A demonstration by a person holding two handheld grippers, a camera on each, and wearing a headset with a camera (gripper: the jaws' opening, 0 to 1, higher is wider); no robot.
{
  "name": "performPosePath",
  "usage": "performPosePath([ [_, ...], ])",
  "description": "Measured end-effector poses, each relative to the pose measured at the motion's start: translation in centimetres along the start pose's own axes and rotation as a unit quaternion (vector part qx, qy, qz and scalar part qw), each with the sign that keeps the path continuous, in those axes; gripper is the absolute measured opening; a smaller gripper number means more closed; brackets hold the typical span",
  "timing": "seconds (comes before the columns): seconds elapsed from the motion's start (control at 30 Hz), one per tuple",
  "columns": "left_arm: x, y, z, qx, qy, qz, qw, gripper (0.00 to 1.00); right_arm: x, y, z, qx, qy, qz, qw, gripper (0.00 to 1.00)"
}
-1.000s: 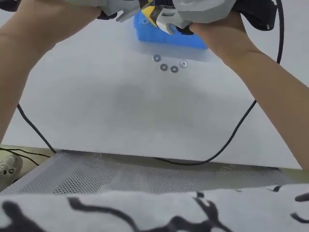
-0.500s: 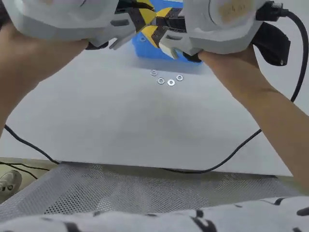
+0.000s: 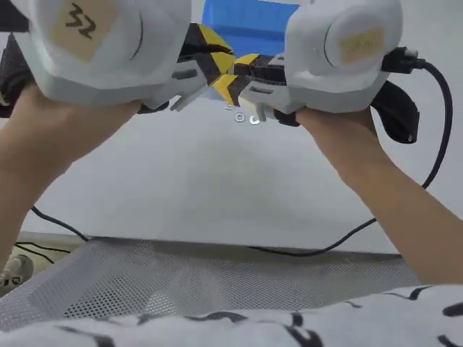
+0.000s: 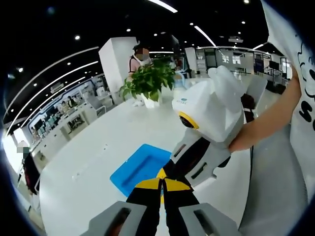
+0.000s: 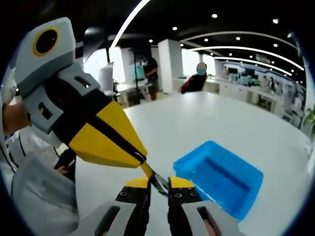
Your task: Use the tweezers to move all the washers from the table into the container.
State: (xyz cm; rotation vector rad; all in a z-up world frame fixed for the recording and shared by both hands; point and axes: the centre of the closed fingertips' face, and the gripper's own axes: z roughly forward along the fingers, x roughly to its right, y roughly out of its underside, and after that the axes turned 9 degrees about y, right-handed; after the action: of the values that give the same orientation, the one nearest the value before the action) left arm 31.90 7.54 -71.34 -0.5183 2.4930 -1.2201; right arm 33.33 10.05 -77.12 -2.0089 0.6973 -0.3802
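The left gripper (image 5: 140, 160) is clamping the thin metal tweezers (image 5: 151, 174). The right gripper (image 5: 159, 184) is holding its jaws narrow around their tips, though I cannot tell whether it is gripping them. Small silver washers (image 3: 241, 117) are lying on the white table (image 3: 217, 188), just nearer than the blue plastic container (image 3: 246, 22). Judging by this, no washers are in yet.
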Motion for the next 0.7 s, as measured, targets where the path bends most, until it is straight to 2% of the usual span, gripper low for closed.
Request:
performPosePath([
  [0.1, -0.3, 0.2, 0.3, -0.001, 0.003, -0.008, 1.0, 0.0, 0.1, 0.3, 0.3, -0.007, -0.003, 0.006, 1.0, 0.09],
  [0.13, -0.4, 0.4, 0.5, -0.003, 0.004, -0.009, 0.9999, 0.0, 0.1, 0.7, 0.9, -0.011, -0.004, 0.006, 0.9999, 0.1],
  [0.2, -0.4, 1.3, 1.3, -0.007, 0.005, -0.01, 0.9999, 0.0, 0.2, 1.0, 1.0, -0.017, -0.007, 0.009, 0.9998, 0.1],
  [0.37, -0.8, 2.2, 2.1, -0.016, 0.011, -0.016, 0.9997, 0.0, 0.5, 1.9, 2.1, -0.028, -0.015, 0.015, 0.9994, 0.1],
  [0.7, -1.3, 3.0, 2.9, -0.017, 0.009, -0.037, 0.9991, 0.0, 0.9, 2.7, 3.1, -0.04, -0.021, 0.019, 0.9988, 0.1],
])
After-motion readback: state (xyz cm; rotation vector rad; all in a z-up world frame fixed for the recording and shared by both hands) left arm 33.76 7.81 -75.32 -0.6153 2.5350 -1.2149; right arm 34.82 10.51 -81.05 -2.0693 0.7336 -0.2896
